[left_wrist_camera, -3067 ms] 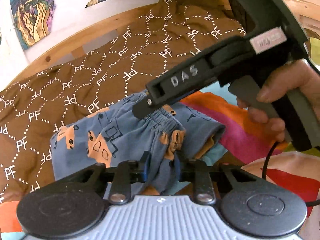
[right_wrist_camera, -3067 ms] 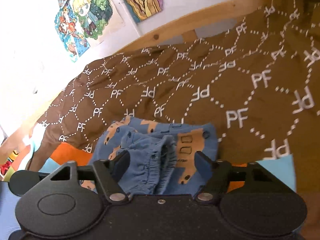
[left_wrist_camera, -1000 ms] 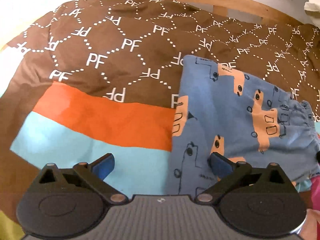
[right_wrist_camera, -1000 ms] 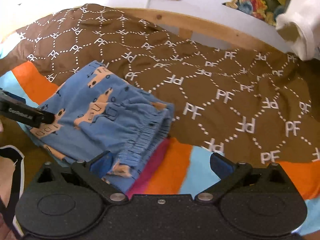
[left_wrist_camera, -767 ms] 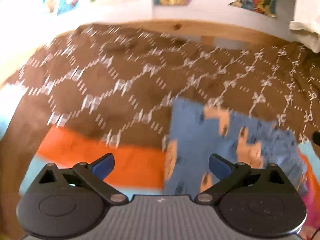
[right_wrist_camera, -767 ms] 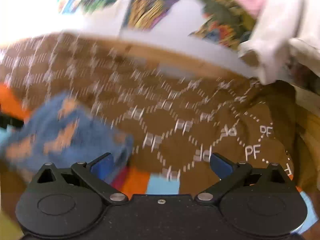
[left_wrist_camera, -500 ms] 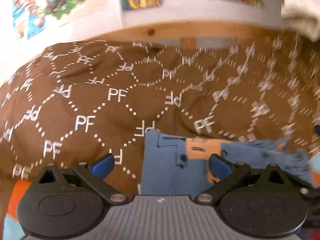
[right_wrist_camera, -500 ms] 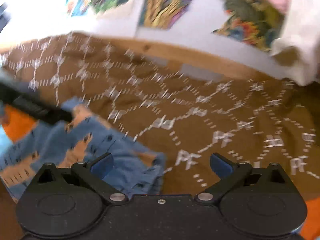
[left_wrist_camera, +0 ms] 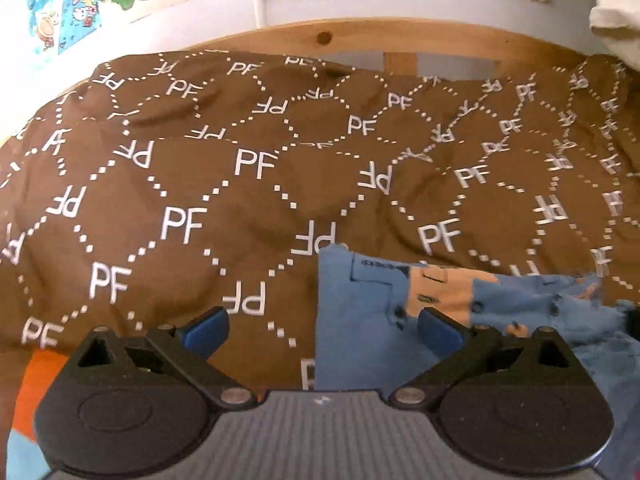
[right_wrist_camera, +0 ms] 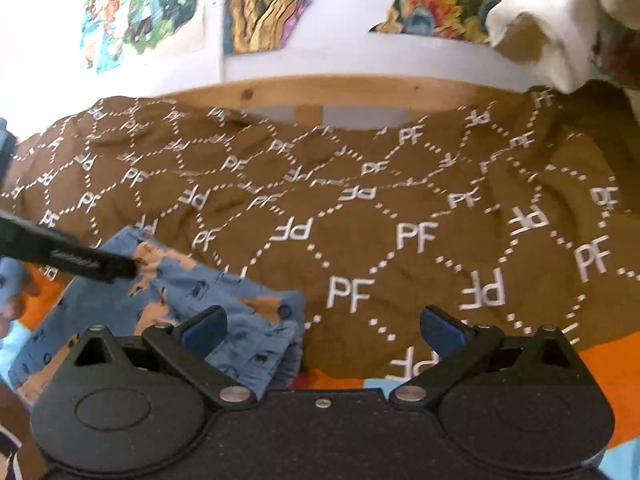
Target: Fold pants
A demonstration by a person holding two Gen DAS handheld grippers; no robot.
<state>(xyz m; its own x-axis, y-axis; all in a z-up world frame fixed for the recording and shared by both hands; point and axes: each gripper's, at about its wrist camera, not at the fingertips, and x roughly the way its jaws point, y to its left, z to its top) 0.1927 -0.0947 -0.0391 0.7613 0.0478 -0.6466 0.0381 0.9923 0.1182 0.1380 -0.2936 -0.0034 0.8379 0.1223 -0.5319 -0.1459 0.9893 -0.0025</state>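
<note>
We hold both the left gripper (left_wrist_camera: 322, 326) and right gripper (right_wrist_camera: 322, 326) spread apart, empty. The folded blue pants (left_wrist_camera: 372, 312) lie on the brown quilt (left_wrist_camera: 240, 200).

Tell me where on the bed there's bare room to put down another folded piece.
The widest free patch is the brown PF blanket between the folded blue pants and the wooden bed rail. It also lies bare right of the pants. The near left is crowded: the pants and the left gripper fill it.

A child's bedroom at home.
Brown "PF" duvet (left_wrist_camera: 248, 200) on a wooden bed frame (right_wrist_camera: 360, 92), cartoon posters (right_wrist_camera: 140, 12) taped above (edges curling).
</note>
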